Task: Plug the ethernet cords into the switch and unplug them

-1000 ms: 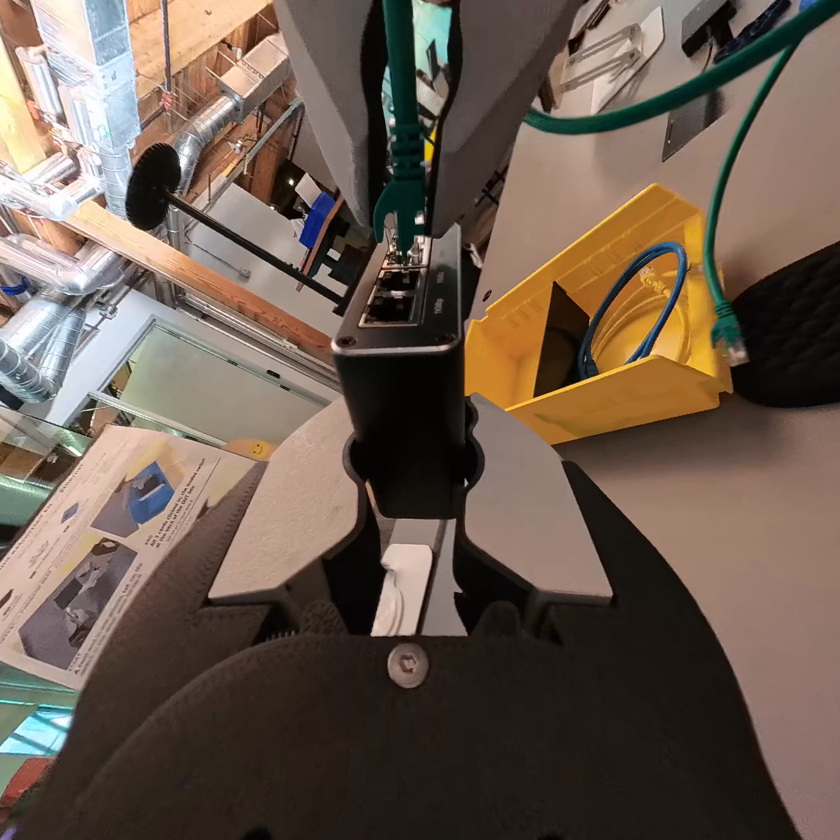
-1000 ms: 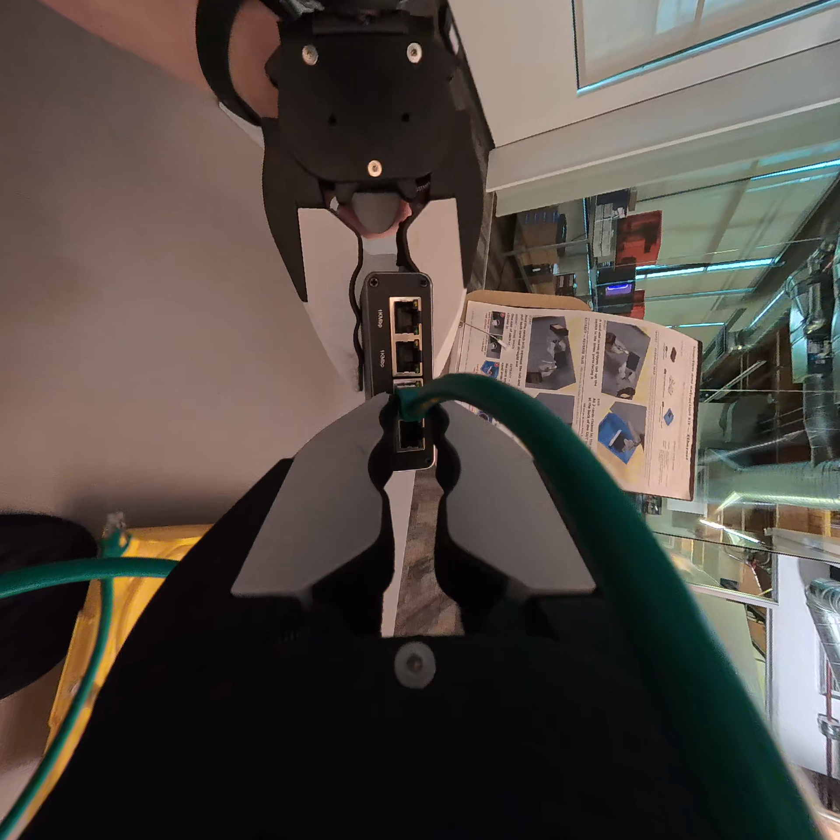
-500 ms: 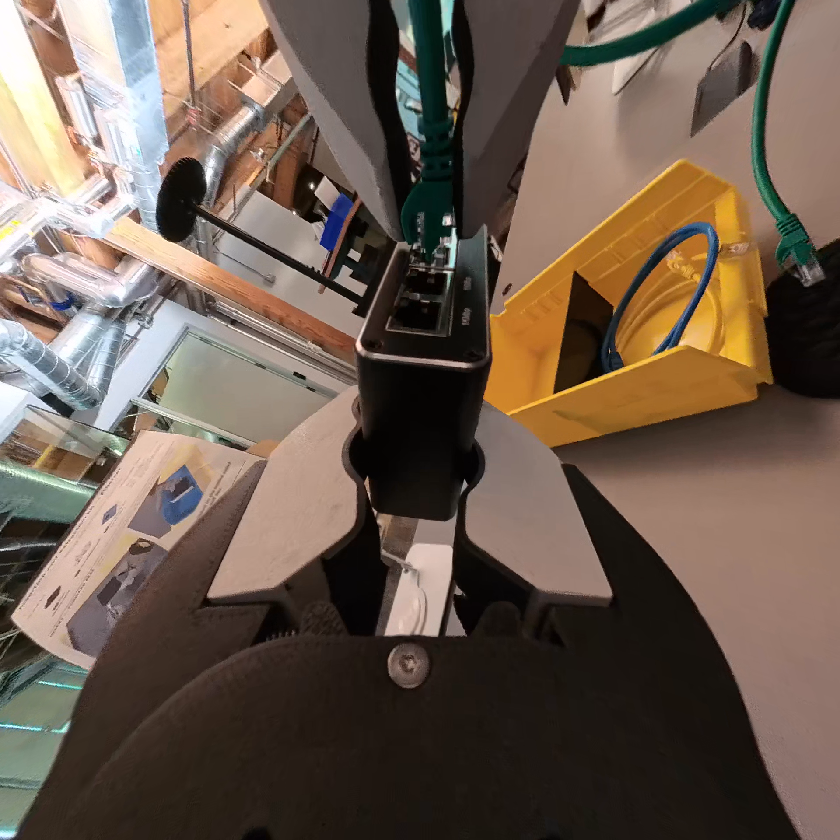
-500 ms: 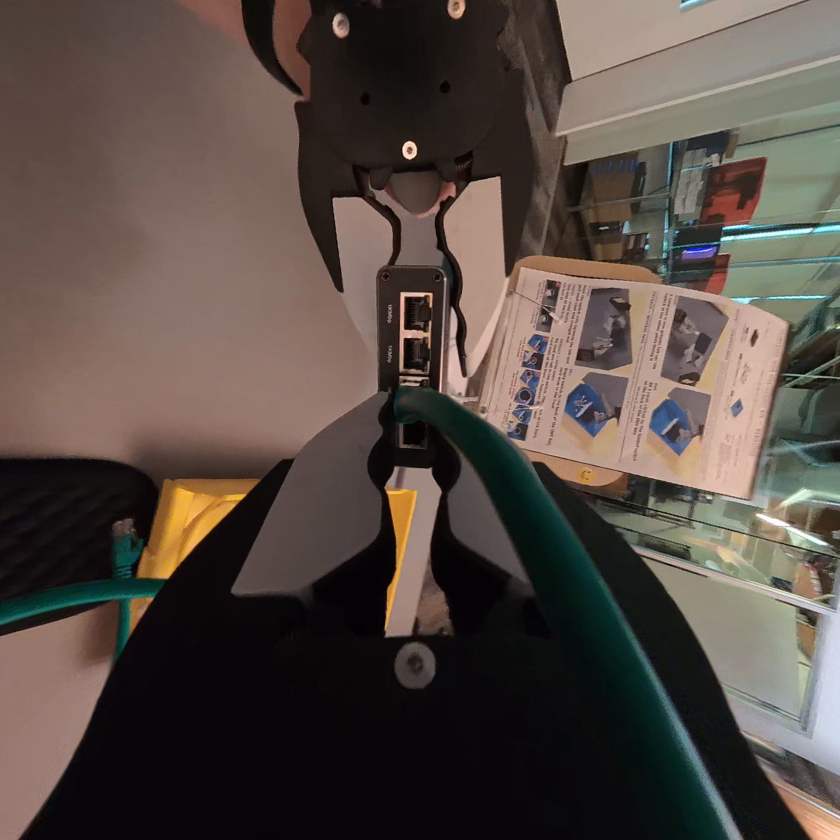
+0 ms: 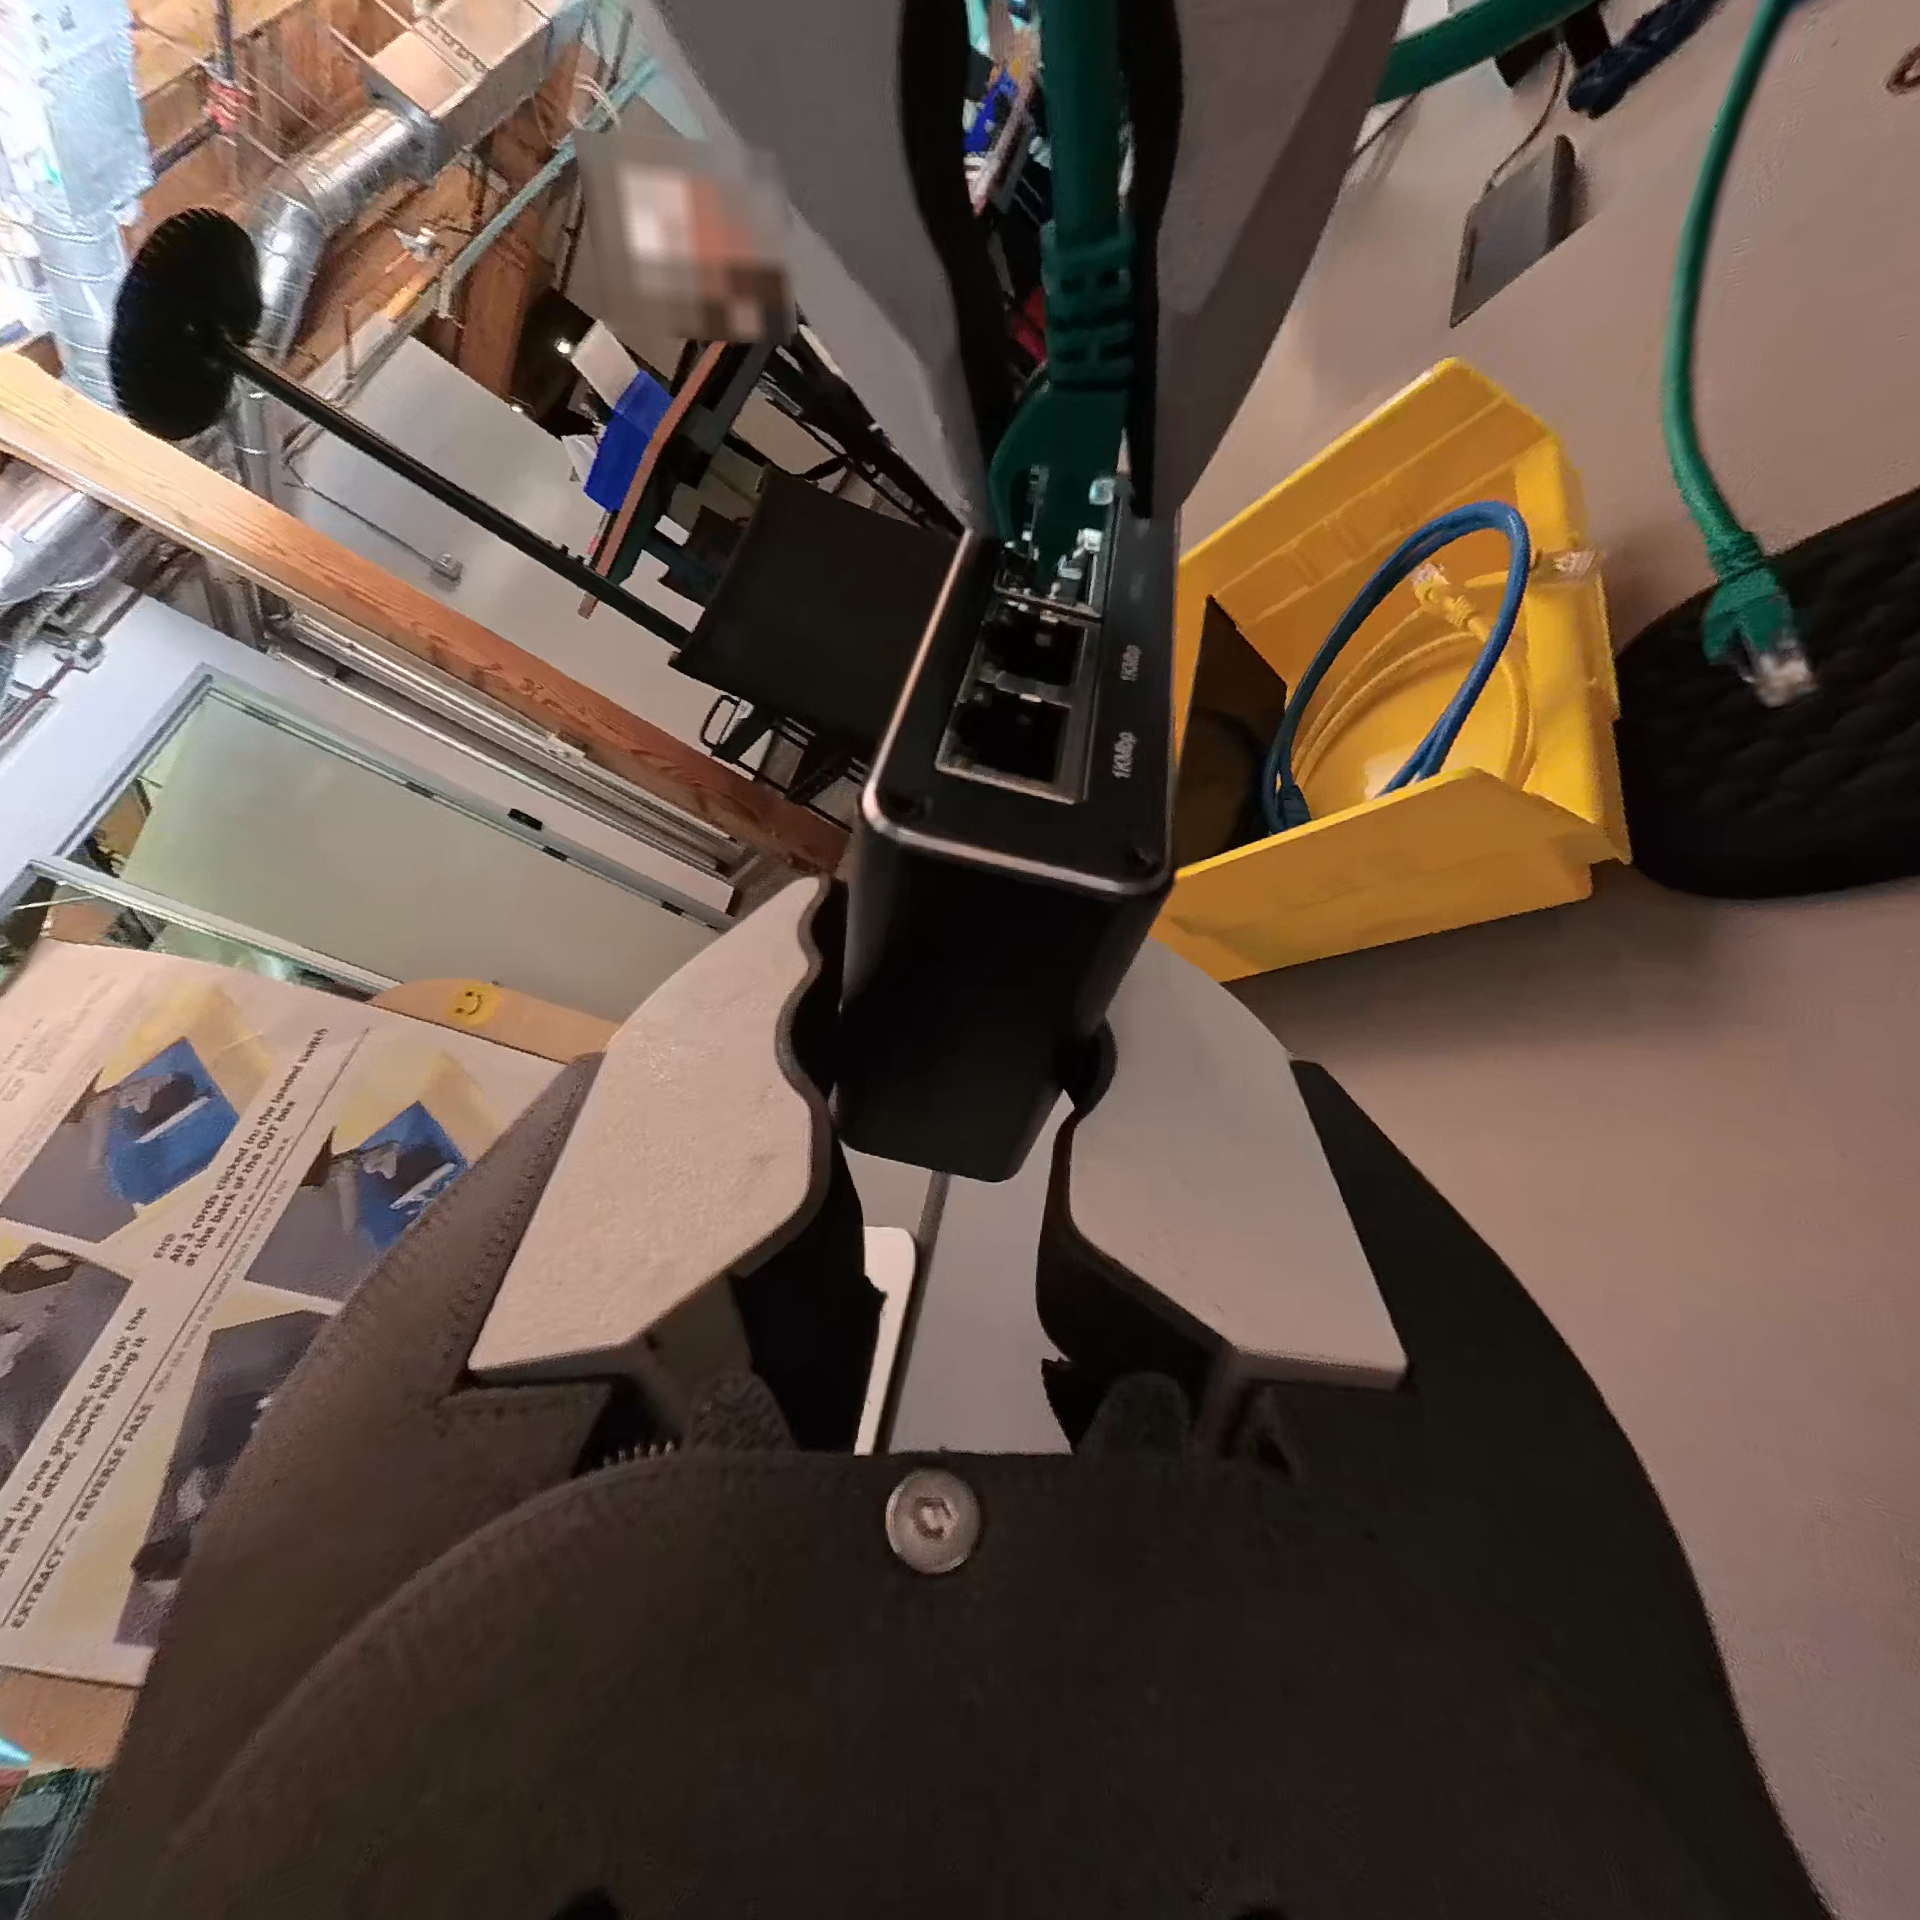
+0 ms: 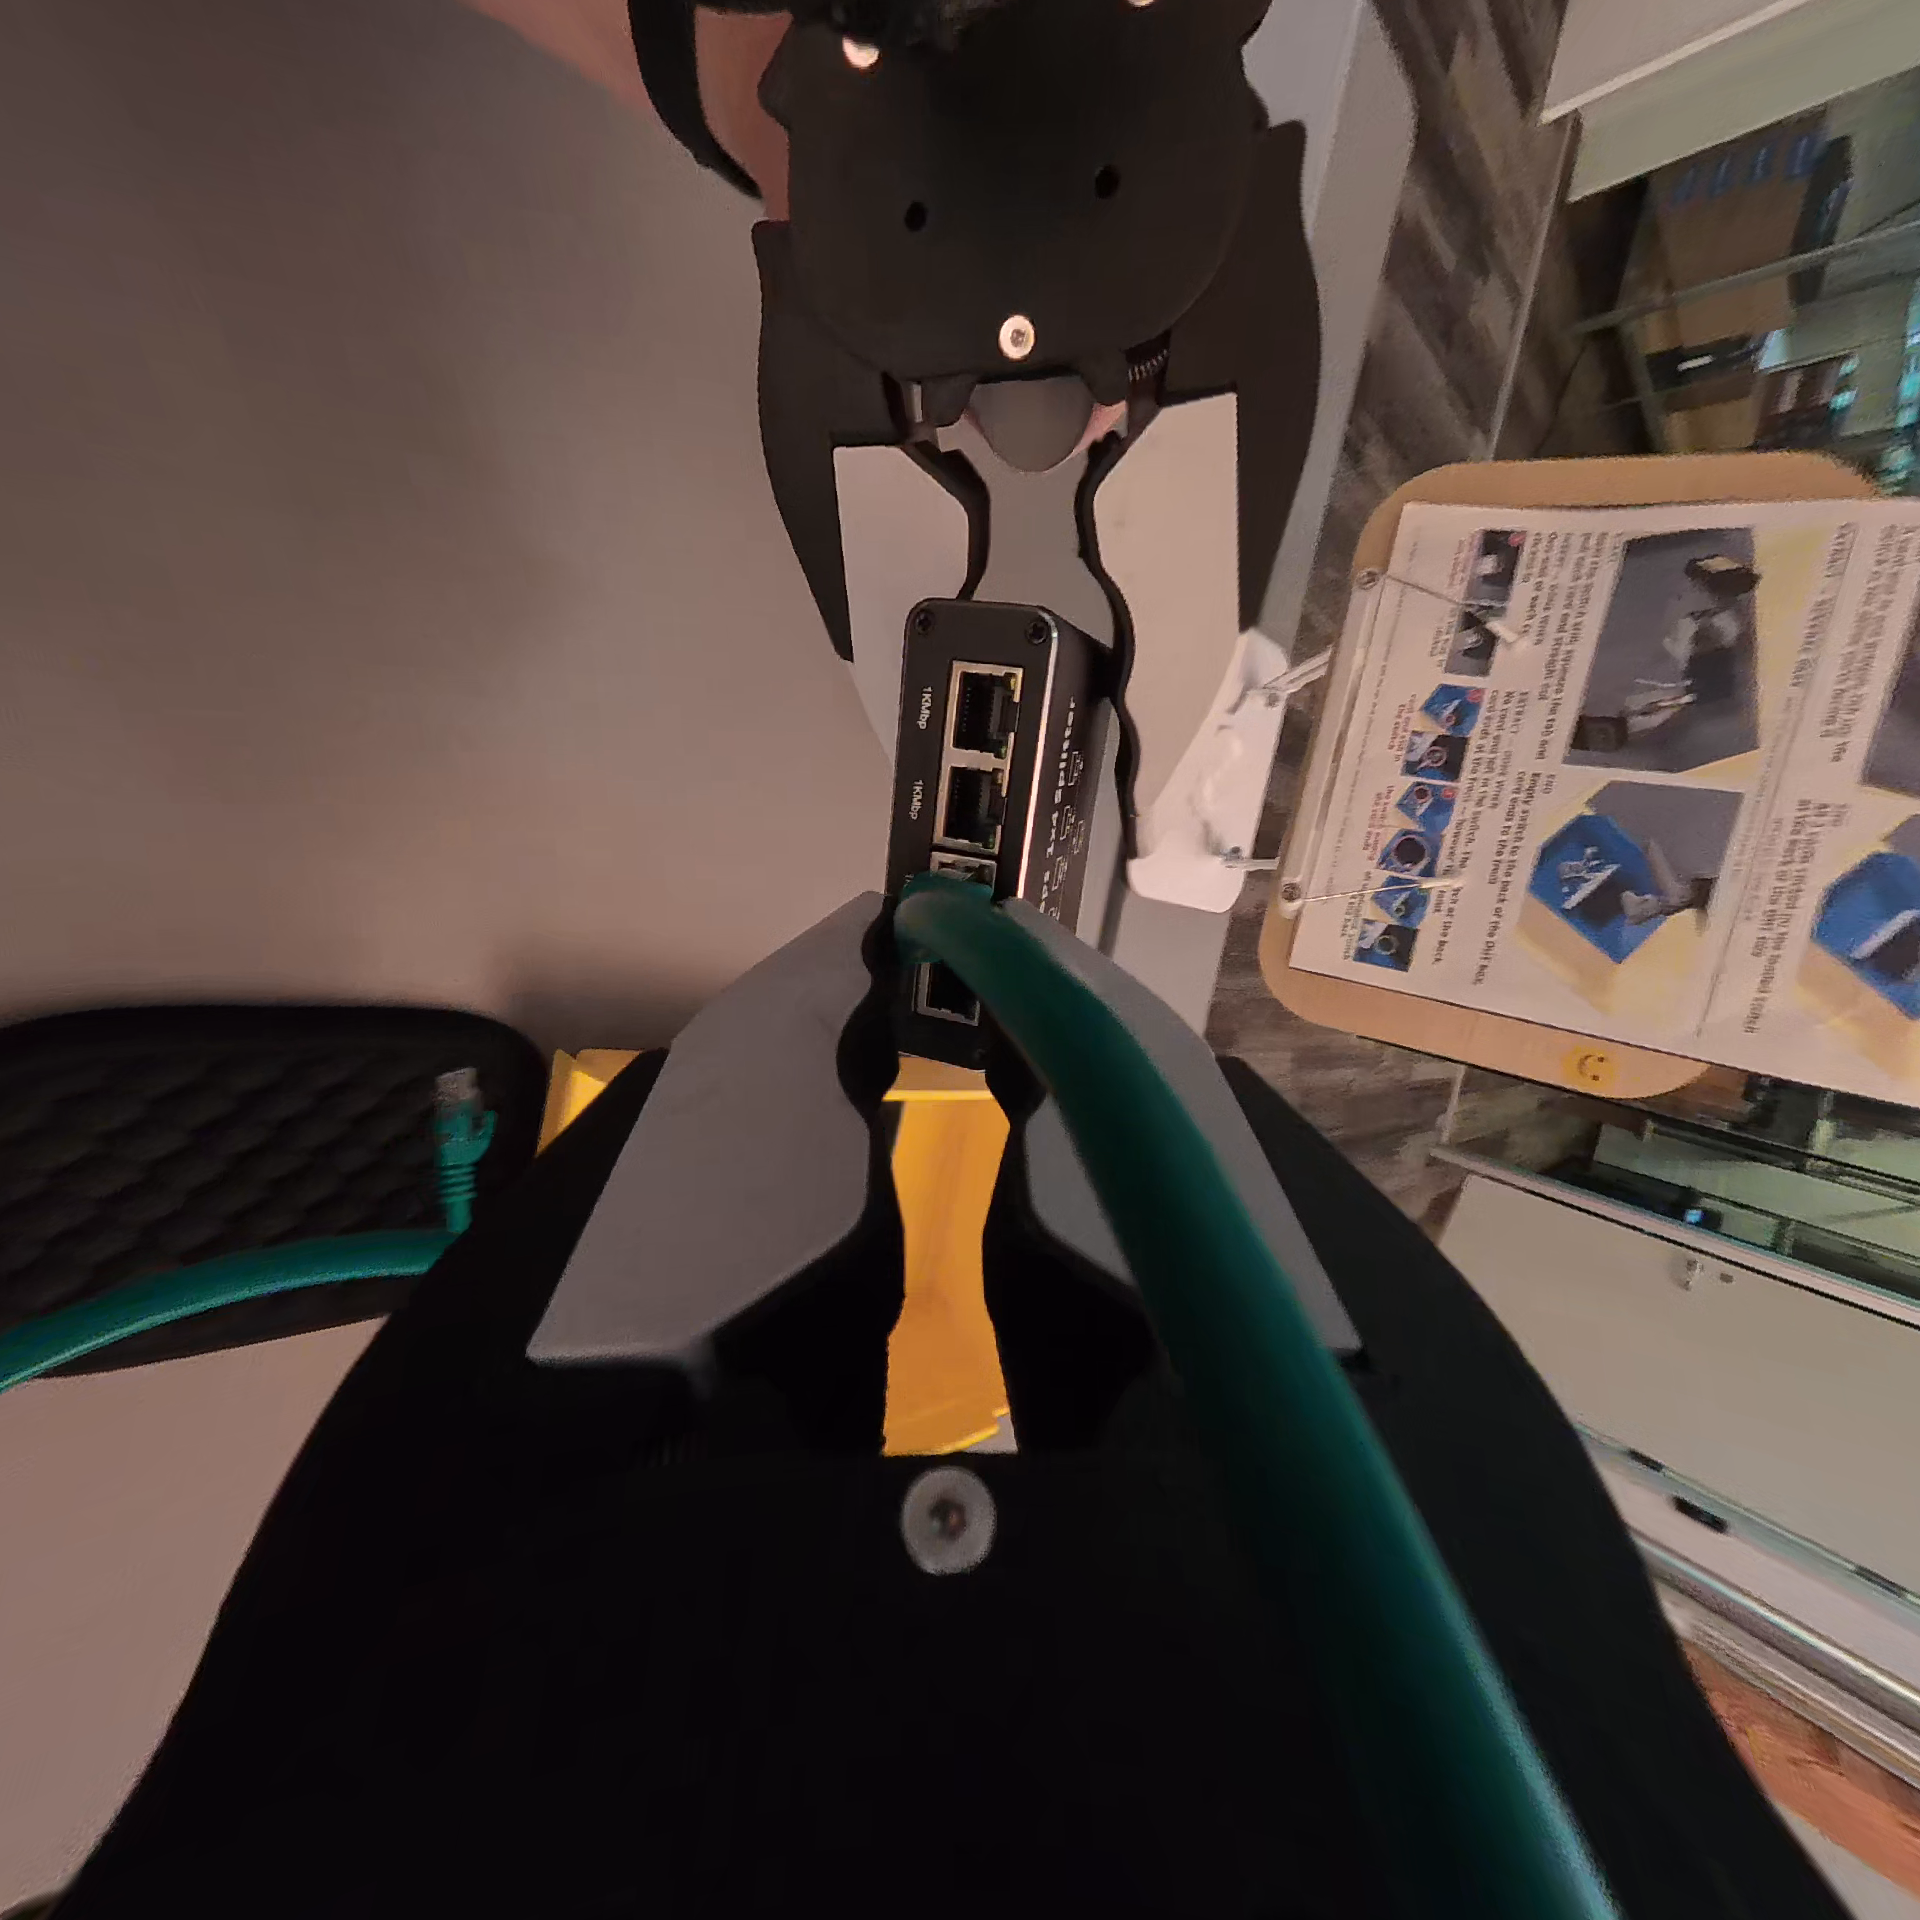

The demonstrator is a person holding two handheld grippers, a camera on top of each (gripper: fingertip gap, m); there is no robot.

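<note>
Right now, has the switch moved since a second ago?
Yes. In the right wrist view the switch hung off to the right of the yellow bin; now its lower end is directly in front of the bin, so it has shifted left, toward it.

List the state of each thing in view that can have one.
Switch: held off the table, two ports empty.
Left gripper: shut on switch.
Right gripper: shut on green cord's plug.
Green cord: one plug at a switch port, whether seated cannot be told; other end loose on the black mat.
Blue cord: coiled in the yellow bin, unplugged.
</note>
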